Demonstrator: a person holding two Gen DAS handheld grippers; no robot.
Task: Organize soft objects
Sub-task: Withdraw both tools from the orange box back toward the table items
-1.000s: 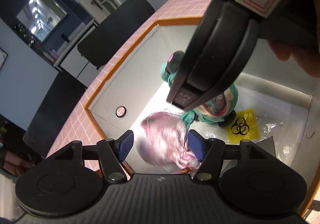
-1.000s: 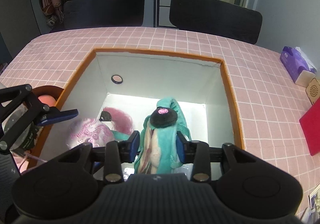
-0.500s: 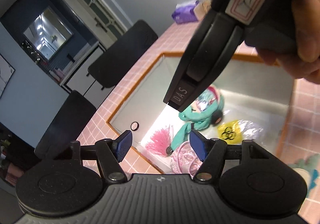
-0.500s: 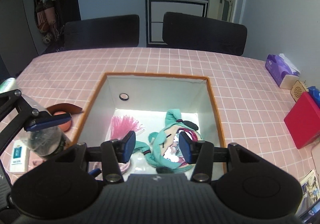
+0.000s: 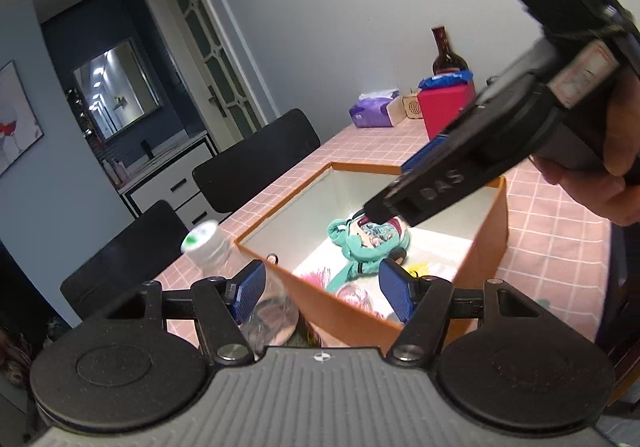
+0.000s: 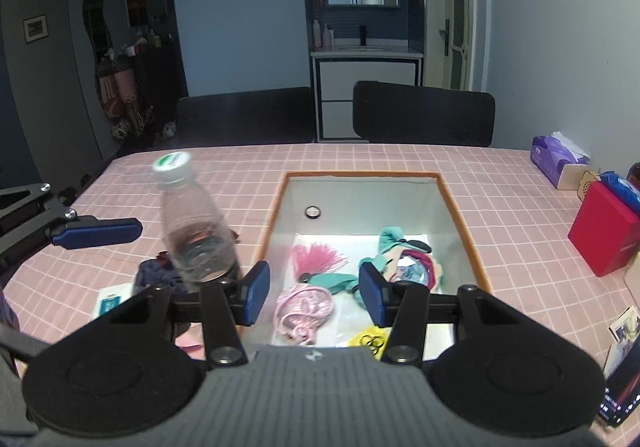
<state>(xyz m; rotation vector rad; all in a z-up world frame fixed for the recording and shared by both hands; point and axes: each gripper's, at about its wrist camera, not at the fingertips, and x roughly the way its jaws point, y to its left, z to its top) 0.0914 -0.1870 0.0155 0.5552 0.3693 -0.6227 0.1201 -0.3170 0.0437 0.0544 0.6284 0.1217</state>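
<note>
- Left gripper (image 5: pixel 322 289): jaws wide and empty, hovering over the desk (image 6: pixel 248 175) by the near-left corner of the orange box (image 6: pixel 460 215).
- Just left of the box stand a water bottle (image 6: pixel 192 231) and a dark crumpled cloth (image 6: pixel 154 275), seemingly not yet sorted.
- Inside the box lie the pink tassel (image 6: pixel 318 257), pink pouch (image 6: pixel 304 307) and teal plush doll (image 6: pixel 396 259).
- Right gripper (image 6: pixel 314 293): jaws wide, empty, above the box.
- Judgement: a drop-off looks finished; the next move calls for reaching to the cloth.
</note>
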